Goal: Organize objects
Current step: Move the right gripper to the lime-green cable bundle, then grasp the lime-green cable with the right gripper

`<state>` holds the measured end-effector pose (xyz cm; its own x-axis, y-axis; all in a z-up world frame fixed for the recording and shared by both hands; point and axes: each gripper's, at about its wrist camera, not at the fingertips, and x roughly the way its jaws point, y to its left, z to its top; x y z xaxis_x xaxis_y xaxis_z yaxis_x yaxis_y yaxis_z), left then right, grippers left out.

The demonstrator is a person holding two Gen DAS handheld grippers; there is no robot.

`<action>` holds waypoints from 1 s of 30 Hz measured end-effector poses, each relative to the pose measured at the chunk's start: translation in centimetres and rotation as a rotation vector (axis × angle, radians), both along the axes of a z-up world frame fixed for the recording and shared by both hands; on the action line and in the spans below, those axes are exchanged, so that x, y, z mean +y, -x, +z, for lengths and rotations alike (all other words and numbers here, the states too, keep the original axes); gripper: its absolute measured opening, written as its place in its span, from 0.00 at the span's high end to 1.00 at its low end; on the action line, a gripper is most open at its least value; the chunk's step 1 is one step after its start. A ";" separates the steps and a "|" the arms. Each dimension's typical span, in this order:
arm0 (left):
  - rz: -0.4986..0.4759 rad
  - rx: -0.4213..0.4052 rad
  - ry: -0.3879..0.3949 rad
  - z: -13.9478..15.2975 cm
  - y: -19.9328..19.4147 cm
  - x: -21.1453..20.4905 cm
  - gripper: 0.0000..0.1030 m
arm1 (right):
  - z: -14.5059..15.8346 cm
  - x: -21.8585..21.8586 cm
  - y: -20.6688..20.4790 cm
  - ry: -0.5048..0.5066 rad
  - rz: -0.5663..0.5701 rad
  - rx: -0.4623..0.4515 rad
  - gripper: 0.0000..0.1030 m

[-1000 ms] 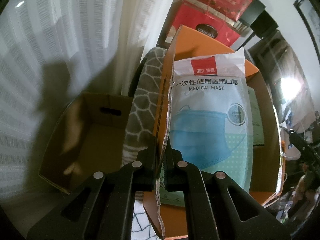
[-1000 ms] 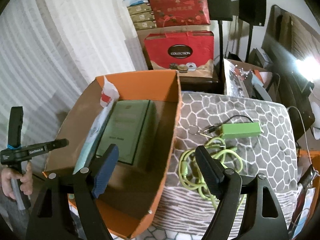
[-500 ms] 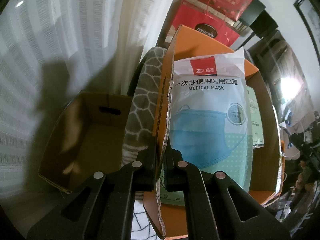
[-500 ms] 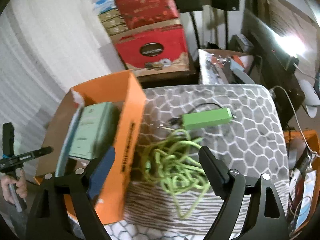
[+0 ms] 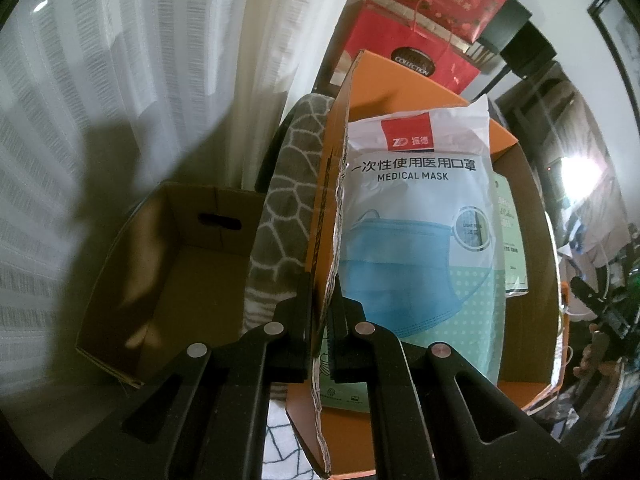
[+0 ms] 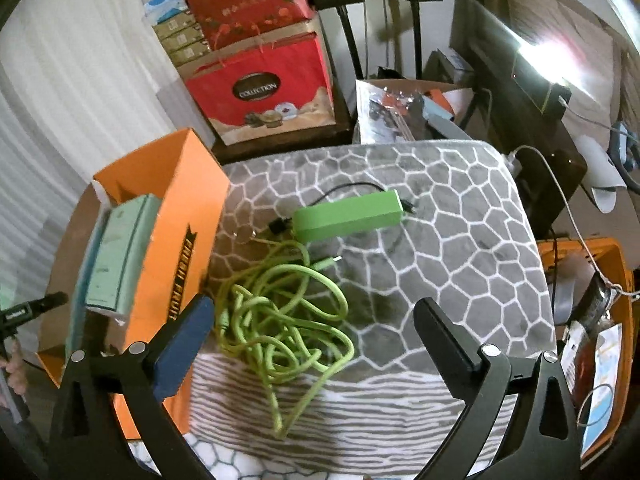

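Left fingers (image 5: 308, 304) clamp the orange box (image 5: 326, 208) wall; right fingers (image 6: 440, 332) spread above the green cable (image 6: 280, 312).

Orange, green and grey-white

Orange box (image 6: 188, 216); lime-green cable (image 6: 280, 316) and power bank (image 6: 348, 216) on grey blanket (image 6: 460, 248) with white honeycomb lines; blue-and-white mask pack (image 5: 416, 216), centre frame.

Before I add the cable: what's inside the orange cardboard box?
Orange cardboard box holds a white medical-mask packet and pale green carton; anything beneath them is hidden.
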<state>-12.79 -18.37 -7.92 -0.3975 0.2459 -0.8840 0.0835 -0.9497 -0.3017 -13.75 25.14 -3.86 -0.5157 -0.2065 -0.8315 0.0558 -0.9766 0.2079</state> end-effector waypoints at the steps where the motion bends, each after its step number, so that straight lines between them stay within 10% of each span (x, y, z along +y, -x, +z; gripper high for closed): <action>1: 0.000 0.000 0.001 0.0 0.0 0.0 0.95 | -0.4 0.0 0.1 0.000 0.003 -0.009 0.02; 22: 0.000 -0.001 -0.001 0.0 0.0 -0.1 0.95 | -6.5 -3.2 1.2 -0.003 0.083 -0.118 0.19; 30: 0.000 -0.001 -0.002 0.0 0.0 -0.1 0.95 | -6.3 -4.0 1.1 -0.058 0.108 -0.100 0.52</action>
<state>-12.80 -18.42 -7.94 -0.3970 0.2473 -0.8839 0.0839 -0.9492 -0.3032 -14.81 21.15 -10.12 -0.4068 -0.2067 -0.8898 0.1434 -0.9764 0.1613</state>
